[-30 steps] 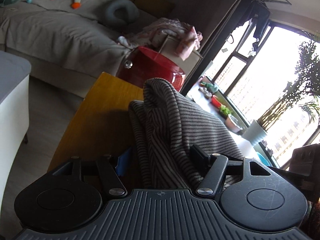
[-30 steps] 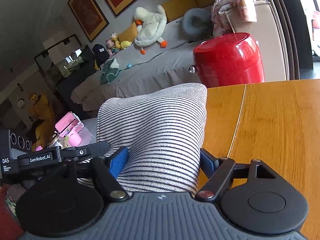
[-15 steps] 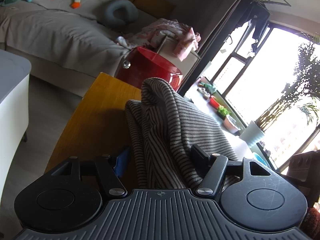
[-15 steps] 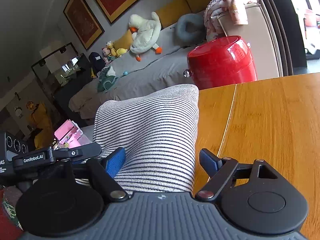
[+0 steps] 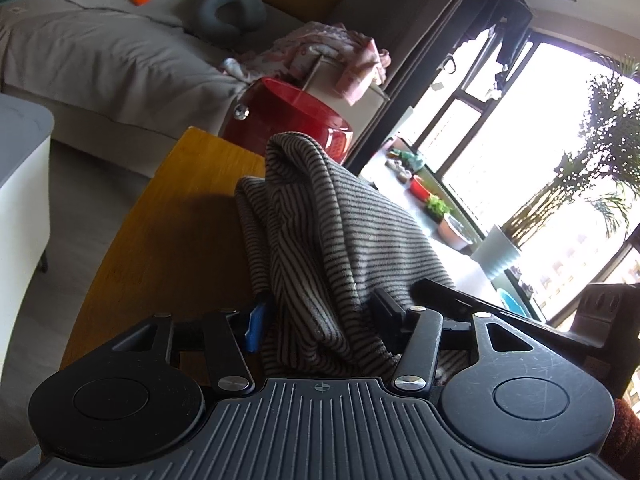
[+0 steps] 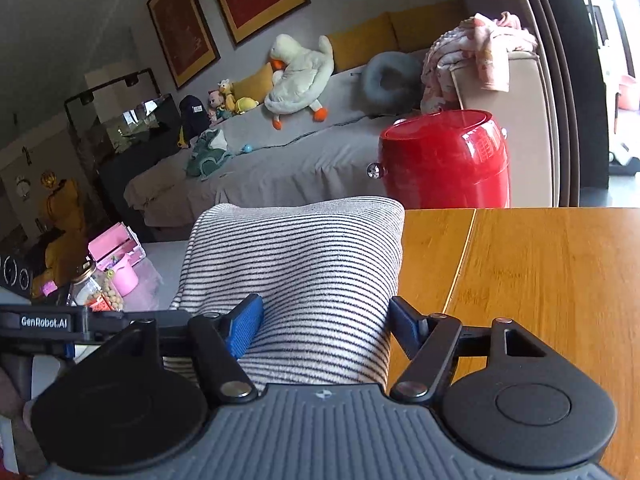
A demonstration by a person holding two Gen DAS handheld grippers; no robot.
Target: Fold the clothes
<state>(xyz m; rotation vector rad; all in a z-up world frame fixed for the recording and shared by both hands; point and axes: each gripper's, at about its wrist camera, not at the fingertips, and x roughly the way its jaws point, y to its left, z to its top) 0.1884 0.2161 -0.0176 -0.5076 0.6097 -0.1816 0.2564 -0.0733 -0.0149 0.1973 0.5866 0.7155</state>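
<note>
A striped black-and-white garment (image 5: 320,236) is bunched between the fingers of my left gripper (image 5: 320,320), which is shut on it above the wooden table (image 5: 168,216). In the right wrist view the same striped garment (image 6: 296,264) lies as a folded band between the fingers of my right gripper (image 6: 324,324). The blue pads (image 6: 244,324) stand apart at the cloth's two sides. Whether they press on it is not clear. The garment hangs off the left edge of the table (image 6: 540,280).
A red round container (image 6: 444,160) stands past the table's far edge. Behind it is a grey sofa (image 6: 280,160) with a plush duck (image 6: 300,72) and a pink blanket (image 6: 472,48). A pink box (image 6: 116,256) and a jar sit at the left.
The right gripper's fingers have spread wider around the striped cloth. Both views have tilted and shifted slightly; the left grip on the garment is unchanged.
</note>
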